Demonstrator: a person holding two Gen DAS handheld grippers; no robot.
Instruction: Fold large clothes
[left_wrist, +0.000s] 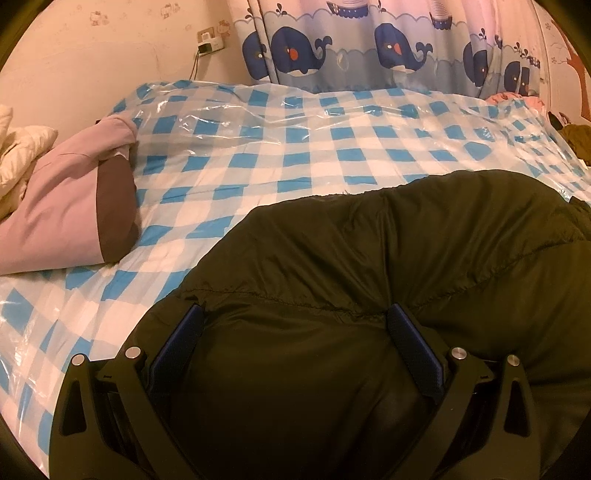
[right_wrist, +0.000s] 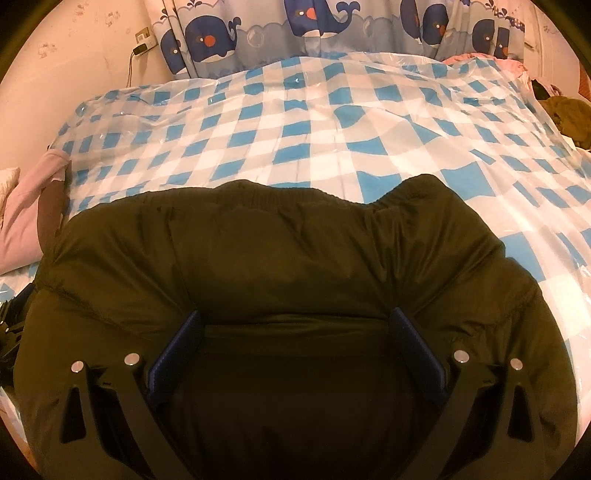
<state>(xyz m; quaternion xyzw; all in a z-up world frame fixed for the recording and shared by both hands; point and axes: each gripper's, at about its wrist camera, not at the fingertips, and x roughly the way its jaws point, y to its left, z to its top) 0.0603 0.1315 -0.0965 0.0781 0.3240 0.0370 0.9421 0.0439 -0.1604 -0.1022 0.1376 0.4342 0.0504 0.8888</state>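
Note:
A large dark olive padded jacket (left_wrist: 406, 240) lies puffed up on the near part of the bed; in the right wrist view the jacket (right_wrist: 277, 251) shows its gathered hem at the far edge. My left gripper (left_wrist: 295, 310) is open, its blue-padded fingers (left_wrist: 184, 339) spread wide and pressed onto the jacket's left part, with fabric bulging between them. My right gripper (right_wrist: 295, 314) is open too, its fingers (right_wrist: 413, 339) straddling a fold of the same jacket. Neither pair of pads pinches the cloth.
A blue-and-white checked plastic sheet (left_wrist: 295, 147) covers the bed. A pink and brown garment (left_wrist: 62, 221) and a cream quilted item (left_wrist: 18, 155) lie at the left. A brownish garment (right_wrist: 569, 114) sits at the far right. A whale-print curtain (left_wrist: 369, 48) hangs behind.

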